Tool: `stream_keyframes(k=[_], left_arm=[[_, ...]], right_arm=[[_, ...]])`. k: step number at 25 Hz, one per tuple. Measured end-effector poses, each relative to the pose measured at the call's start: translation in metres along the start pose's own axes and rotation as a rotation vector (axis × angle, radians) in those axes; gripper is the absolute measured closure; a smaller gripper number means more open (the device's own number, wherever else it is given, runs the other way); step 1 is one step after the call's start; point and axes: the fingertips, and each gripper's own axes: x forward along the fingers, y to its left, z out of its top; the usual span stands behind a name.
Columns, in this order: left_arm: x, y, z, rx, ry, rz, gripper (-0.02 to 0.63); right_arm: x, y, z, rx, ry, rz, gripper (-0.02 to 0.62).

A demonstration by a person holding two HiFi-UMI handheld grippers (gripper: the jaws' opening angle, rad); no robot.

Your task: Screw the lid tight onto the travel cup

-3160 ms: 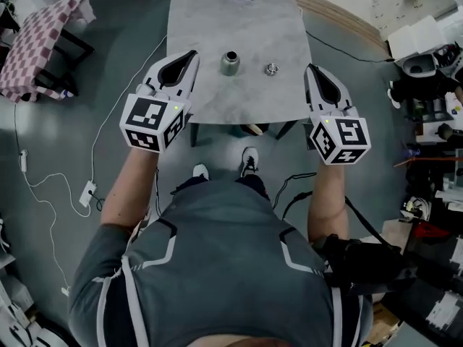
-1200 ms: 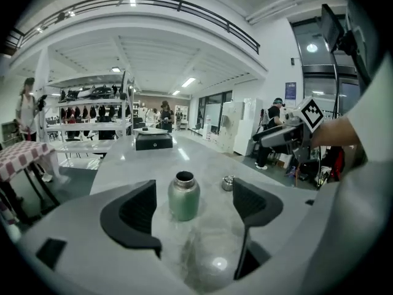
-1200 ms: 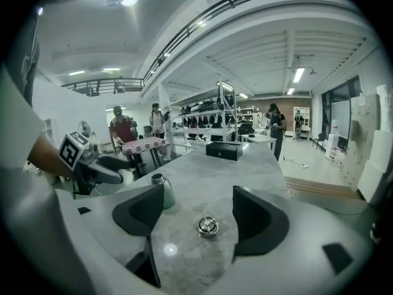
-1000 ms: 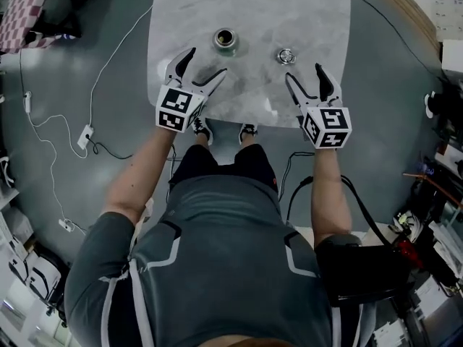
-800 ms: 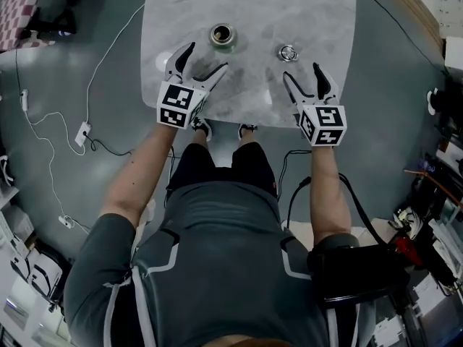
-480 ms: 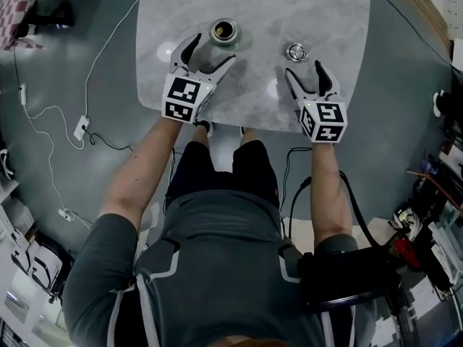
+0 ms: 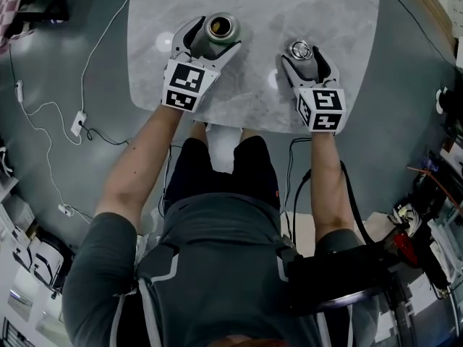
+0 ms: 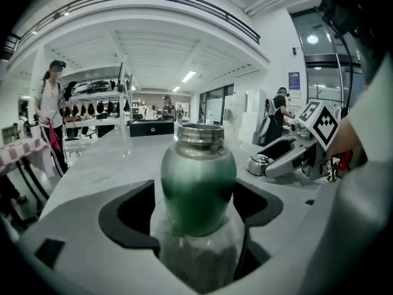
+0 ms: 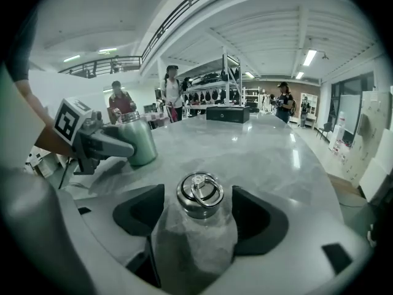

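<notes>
A green steel travel cup (image 7: 219,29) (image 8: 198,186) stands upright with its mouth uncovered on the grey marble table (image 7: 253,85). My left gripper (image 7: 210,40) (image 8: 198,217) is open and reaches around the cup, which nearly fills the gap; a thin slit shows at the left jaw. To the right lies the steel lid (image 7: 300,49) (image 9: 200,195), its ring on top. My right gripper (image 7: 301,55) (image 9: 199,220) is open, with a jaw on either side of the lid and a small gap on each side.
A black box (image 9: 228,114) sits at the table's far end. Several people (image 9: 172,91) stand by shelves beyond it. White cables (image 7: 79,114) trail over the floor to the left of the table, and dark equipment (image 7: 434,201) stands to the right.
Both grippers have moved forward over the table. The left jaws now flank the cup and the right jaws flank the lid; earlier both were short of them. Cup and lid have not moved.
</notes>
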Motion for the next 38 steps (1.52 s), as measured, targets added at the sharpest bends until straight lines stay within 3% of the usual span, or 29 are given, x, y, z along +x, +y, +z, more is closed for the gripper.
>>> stream_keyframes(k=[13,19,38], left_arm=[[0.025,-0.006,0.009,0.050,-0.015,-0.022,0.215],[0.029,-0.007,0.013,0.076,-0.027,-0.025,0.215],[0.024,-0.010,0.018,0.068,-0.061,-0.083,0.215]], right_arm=[[0.010,-0.006,0.003,-0.021,0.044,-0.014,0.264],[0.011,-0.008,0.004,-0.021,0.056,-0.020,0.304],[0.006,-0.004,0.005,-0.008,0.039,-0.006,0.321]])
